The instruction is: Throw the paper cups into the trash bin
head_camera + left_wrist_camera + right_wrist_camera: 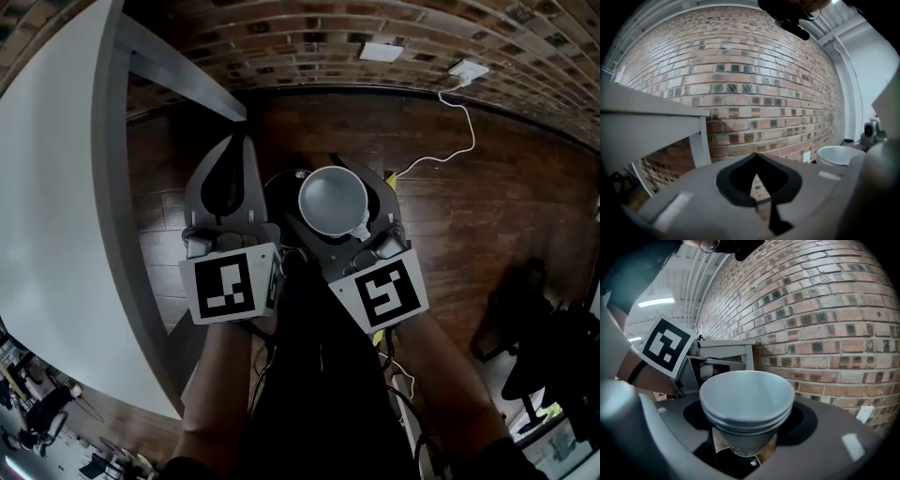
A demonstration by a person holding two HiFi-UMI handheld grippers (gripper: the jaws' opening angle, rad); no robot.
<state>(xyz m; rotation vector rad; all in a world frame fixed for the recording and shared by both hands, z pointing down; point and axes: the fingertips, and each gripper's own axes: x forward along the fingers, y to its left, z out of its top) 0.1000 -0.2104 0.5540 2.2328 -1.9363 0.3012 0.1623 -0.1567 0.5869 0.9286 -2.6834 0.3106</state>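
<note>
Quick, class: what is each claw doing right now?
Left claw: closed, empty.
Right claw: closed on a stack of white paper cups.

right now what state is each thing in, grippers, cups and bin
left gripper: shut, nothing between its jaws
right gripper: shut on the paper cups
paper cups: nested in one stack, upright, empty, held
trash bin: mostly hidden below the grippers, seems open on top
</note>
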